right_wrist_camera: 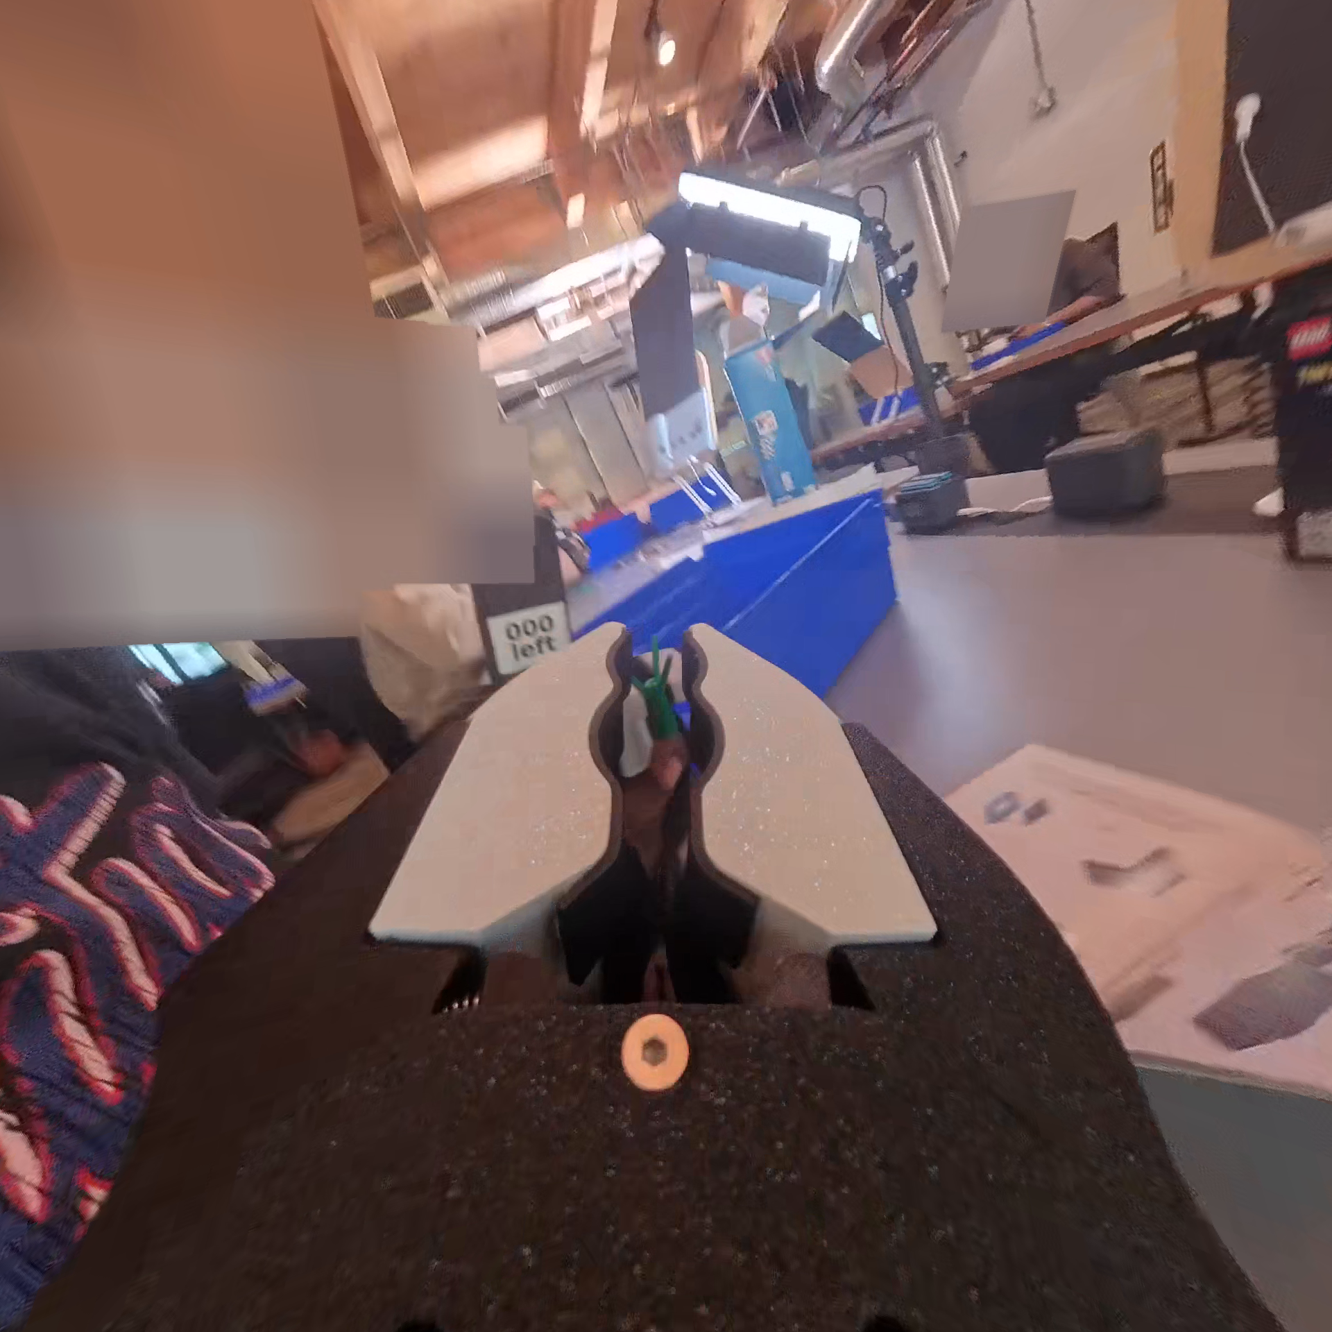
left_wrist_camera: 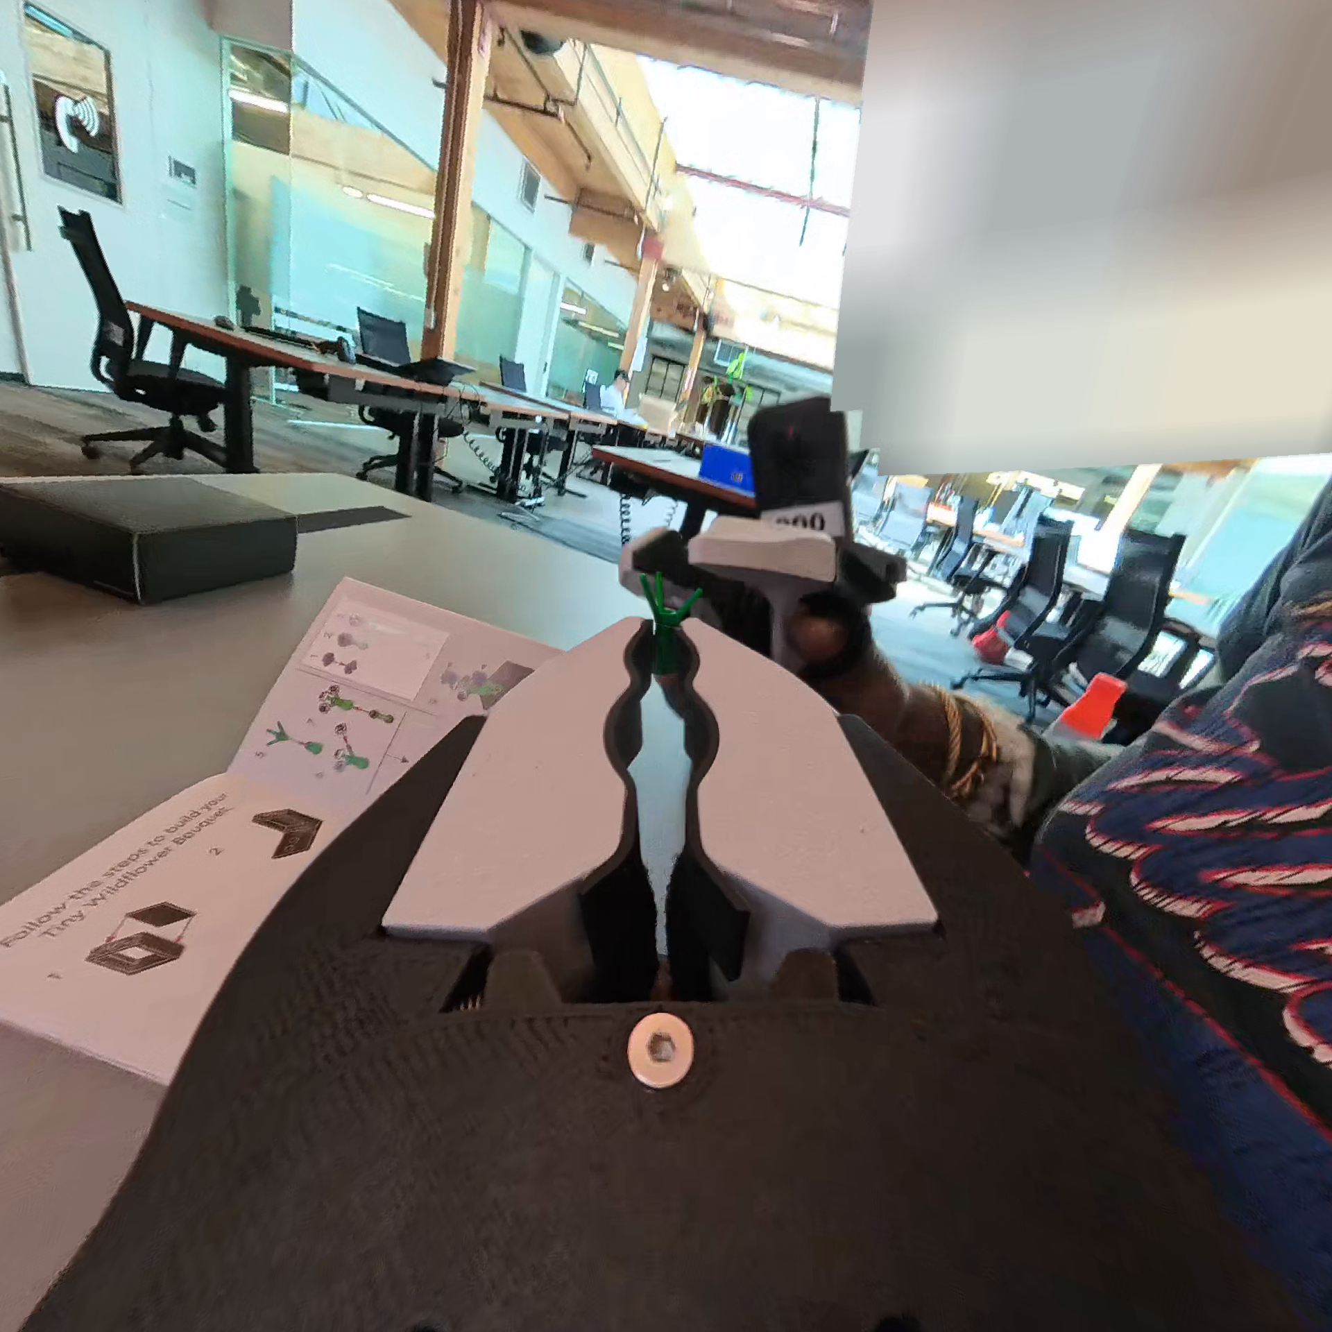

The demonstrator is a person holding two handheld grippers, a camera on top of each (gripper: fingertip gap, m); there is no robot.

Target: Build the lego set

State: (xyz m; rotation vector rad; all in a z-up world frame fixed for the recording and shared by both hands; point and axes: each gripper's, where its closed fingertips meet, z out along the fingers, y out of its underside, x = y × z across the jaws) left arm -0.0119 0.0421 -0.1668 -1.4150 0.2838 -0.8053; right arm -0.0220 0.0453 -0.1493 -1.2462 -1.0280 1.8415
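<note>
Left tongs (left_wrist_camera: pixel 662 638) raised above the tabletop (left_wrist_camera: pixel 86 670), clamped at the tips on a green stem piece (left_wrist_camera: pixel 664 625), right tongs (right_wrist_camera: pixel 654 638) slightly apart around it, instruction booklet (left_wrist_camera: pixel 360 692) lying below.

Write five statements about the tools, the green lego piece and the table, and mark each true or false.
1. The left tool grips a green stem piece at its tips. True.
2. The green stem piece lies flat on the table. False: it is held up in the air, off the table.
3. An instruction booklet lies open on the table. True.
4. The right tool is clamped shut on a blue brick. False: its tips stand slightly apart around the green piece, with no blue brick between them.
5. A dark flat box sits on the table beyond the booklet. True.
</note>
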